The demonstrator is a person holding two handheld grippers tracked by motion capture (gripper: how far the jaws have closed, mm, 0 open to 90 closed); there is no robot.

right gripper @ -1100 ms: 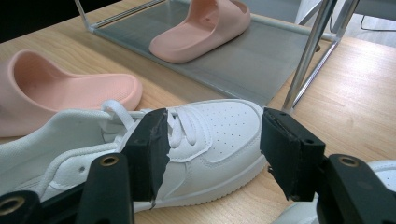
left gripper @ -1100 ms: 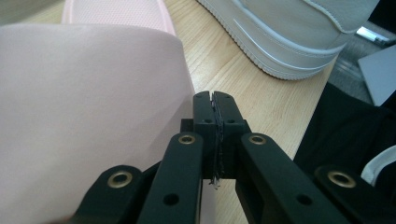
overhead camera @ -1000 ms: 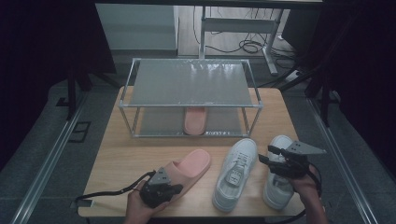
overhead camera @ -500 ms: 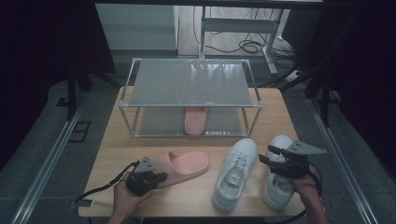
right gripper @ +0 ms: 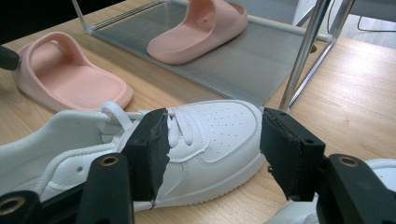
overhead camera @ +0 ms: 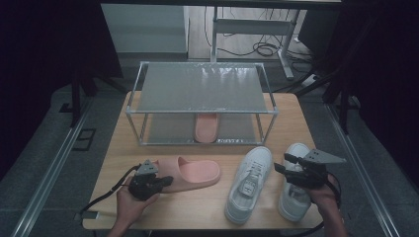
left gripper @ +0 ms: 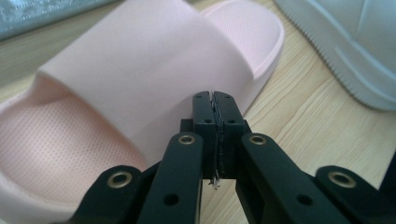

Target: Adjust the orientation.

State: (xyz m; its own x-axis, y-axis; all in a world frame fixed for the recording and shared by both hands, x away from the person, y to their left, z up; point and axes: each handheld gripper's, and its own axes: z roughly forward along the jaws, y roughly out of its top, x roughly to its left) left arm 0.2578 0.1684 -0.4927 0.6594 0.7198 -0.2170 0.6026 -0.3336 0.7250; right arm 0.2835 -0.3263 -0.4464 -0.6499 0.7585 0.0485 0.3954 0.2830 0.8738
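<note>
Left gripper (overhead camera: 160,181) fingers (left gripper: 205,116) pressed together; right gripper (overhead camera: 281,164) fingers (right gripper: 292,156) spread wide.

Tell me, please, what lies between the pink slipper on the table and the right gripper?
One white sneaker lies between the pink slipper and the right gripper, as the high view shows.

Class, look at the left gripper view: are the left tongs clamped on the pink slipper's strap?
No: the left tongs are pressed shut on each other with nothing between them, beside the pink slipper.
</note>
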